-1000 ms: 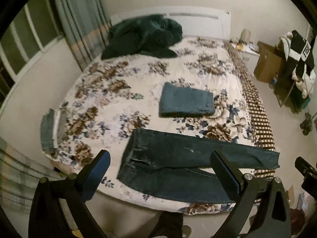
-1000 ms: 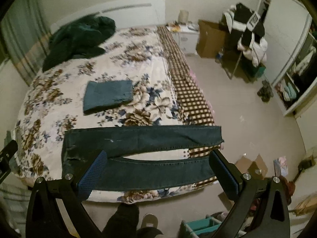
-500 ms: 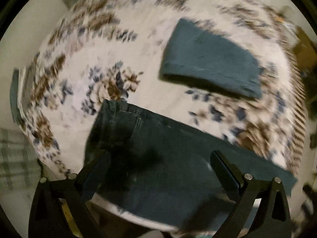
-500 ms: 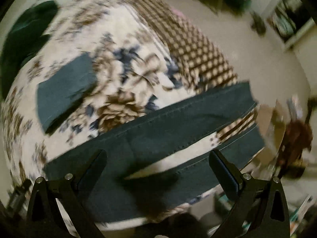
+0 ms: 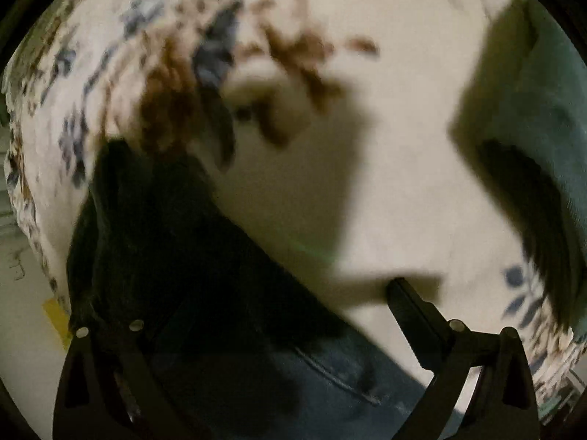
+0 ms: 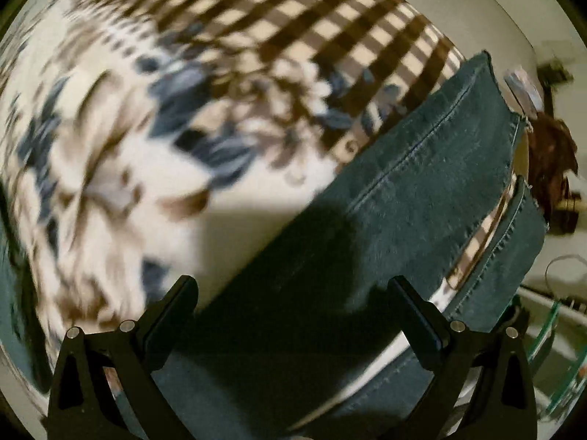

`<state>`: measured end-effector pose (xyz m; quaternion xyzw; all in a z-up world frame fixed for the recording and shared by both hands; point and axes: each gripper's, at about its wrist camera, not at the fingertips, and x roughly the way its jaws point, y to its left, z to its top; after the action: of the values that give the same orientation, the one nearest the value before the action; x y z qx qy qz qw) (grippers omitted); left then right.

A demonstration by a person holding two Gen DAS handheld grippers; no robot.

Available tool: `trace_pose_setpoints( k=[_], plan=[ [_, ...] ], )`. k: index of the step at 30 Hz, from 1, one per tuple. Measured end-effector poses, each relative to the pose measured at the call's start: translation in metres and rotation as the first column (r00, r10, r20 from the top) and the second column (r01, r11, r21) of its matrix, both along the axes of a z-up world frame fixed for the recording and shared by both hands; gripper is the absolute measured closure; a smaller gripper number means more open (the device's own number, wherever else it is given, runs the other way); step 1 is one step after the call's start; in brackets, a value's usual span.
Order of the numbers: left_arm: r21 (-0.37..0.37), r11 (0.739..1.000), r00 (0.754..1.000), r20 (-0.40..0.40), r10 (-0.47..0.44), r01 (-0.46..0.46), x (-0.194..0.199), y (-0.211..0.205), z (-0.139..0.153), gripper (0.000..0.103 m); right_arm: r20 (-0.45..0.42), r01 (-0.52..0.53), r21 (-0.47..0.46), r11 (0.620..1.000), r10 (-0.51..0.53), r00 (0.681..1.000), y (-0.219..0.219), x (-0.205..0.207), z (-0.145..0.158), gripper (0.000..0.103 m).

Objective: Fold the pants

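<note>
Dark blue jeans (image 5: 256, 348) lie flat on the floral bed cover (image 5: 385, 146). In the left wrist view their waist end fills the lower left, in deep shadow. My left gripper (image 5: 286, 286) hovers close over the waist's far edge, pointing down; its jaws are closing and grip nothing. Its right finger (image 5: 414, 315) is over bare cover, while the left one merges with the dark denim. In the right wrist view the two jeans legs (image 6: 422, 168) run to frayed hems at the right. My right gripper (image 6: 290, 286) stands open just above the far leg.
A folded blue garment (image 5: 543, 110) lies on the bed to the right of the waist. The cover's brown checked border (image 6: 293, 11) runs along the bed edge under the hems. Beyond it is floor with a brown object (image 6: 550, 154) and a clear container (image 6: 557, 330).
Both grippers have dropped from a high view of the whole bed to just above the jeans and tipped downward, the left over the waist and the right over the legs near the hems.
</note>
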<state>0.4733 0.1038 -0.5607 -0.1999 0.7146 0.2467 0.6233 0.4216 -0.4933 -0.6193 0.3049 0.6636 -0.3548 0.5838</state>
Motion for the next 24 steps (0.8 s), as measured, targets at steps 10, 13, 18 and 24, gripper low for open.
trace_pose_setpoints(
  k=[10,13,18,24],
  plan=[
    [-0.125,0.992,0.952,0.300,0.064,-0.027,-0.077,0.007,0.068,0.091,-0.032,0.088,0.038,0.995,-0.087,0.996,-0.017,-0.009,-0.035,0.044],
    [-0.147,0.989,0.923,0.383,0.045,0.013,-0.105,-0.001,0.100,0.097,0.015,0.105,0.031,0.994,-0.106,0.994,-0.025,-0.025,-0.031,0.081],
    [-0.151,0.984,0.868,0.496,-0.003,0.090,-0.165,0.015,0.139,0.099,0.111,0.024,0.029,0.999,-0.028,0.993,-0.021,-0.058,-0.006,0.093],
    [-0.211,0.977,0.830,0.550,0.091,0.033,-0.247,0.051,0.150,0.099,0.191,-0.091,0.003,0.996,0.089,0.978,-0.018,-0.143,0.033,0.094]
  ],
)
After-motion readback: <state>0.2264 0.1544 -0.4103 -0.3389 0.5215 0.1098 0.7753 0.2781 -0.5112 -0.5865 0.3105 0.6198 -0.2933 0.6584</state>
